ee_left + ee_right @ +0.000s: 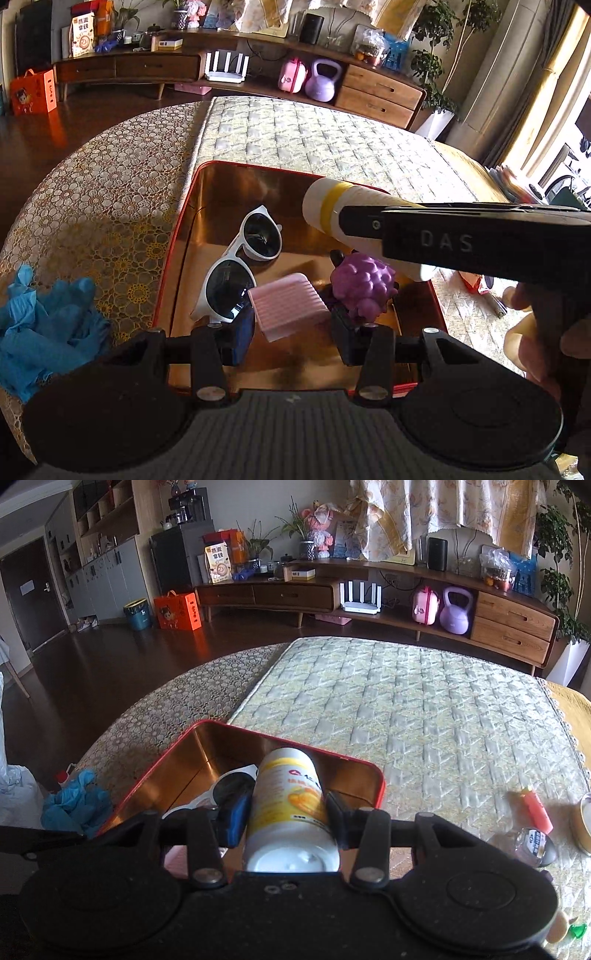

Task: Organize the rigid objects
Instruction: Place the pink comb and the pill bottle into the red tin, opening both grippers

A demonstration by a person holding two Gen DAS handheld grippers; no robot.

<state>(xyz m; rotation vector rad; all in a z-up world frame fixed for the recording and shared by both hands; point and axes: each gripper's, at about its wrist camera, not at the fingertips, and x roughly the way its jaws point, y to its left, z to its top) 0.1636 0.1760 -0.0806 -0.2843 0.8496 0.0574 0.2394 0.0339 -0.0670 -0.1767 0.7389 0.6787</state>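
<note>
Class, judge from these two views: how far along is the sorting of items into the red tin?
Done: the white sunglasses, pink ridged block and purple grape toy lie inside the red tin.
In hand: the right claw grips a white-and-yellow bottle over the tin.
Left: an orange tube and small clear bottle remain on the quilted mat. The left claw is open.

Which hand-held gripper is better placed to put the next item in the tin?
Right hand-held gripper: it grips the white bottle above the red tin. Left hand-held gripper is open, empty.
</note>
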